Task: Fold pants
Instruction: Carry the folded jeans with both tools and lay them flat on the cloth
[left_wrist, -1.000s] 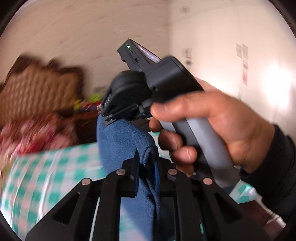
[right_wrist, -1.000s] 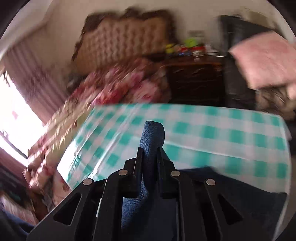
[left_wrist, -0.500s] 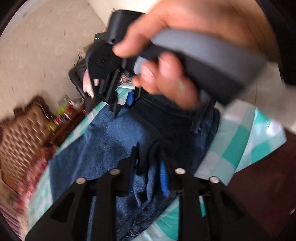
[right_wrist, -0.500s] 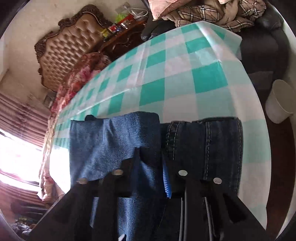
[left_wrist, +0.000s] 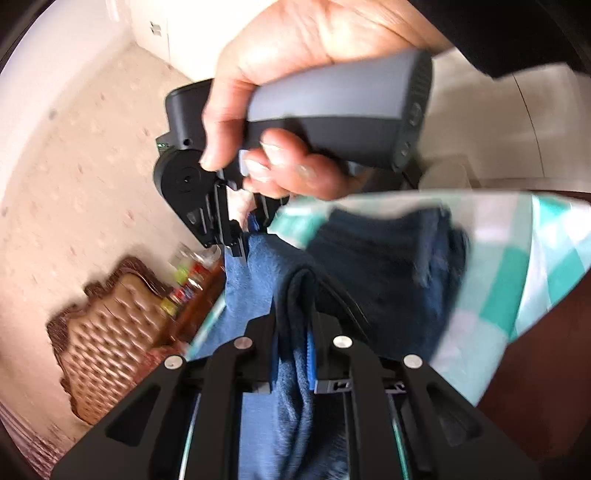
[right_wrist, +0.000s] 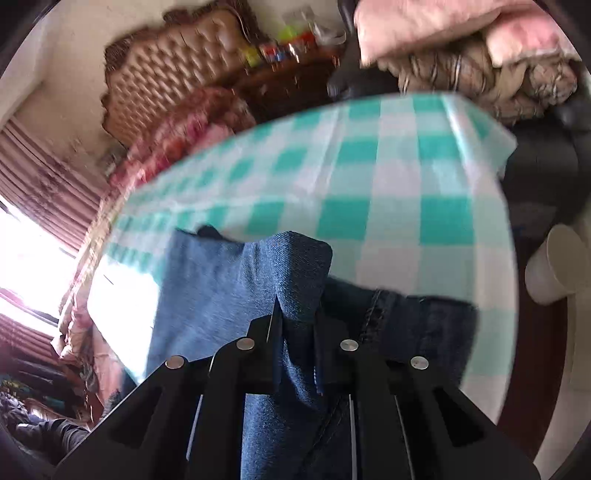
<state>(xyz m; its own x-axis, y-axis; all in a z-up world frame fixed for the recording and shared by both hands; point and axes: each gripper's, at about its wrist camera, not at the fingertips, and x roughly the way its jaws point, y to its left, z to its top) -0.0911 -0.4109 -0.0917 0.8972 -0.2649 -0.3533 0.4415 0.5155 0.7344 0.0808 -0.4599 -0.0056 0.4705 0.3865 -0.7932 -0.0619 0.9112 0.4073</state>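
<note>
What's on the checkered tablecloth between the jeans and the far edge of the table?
Nothing: in the right wrist view the green-and-white checkered tablecloth is bare from the blue denim jeans to its far edge.

The pants (right_wrist: 221, 288) lie on the table (right_wrist: 388, 184), headboard (right_wrist: 166, 74) behind.

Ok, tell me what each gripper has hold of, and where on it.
Both jaws are closing on the jeans: the left gripper on a dark fold, the right gripper on a raised fold beside the stitched seam.
</note>
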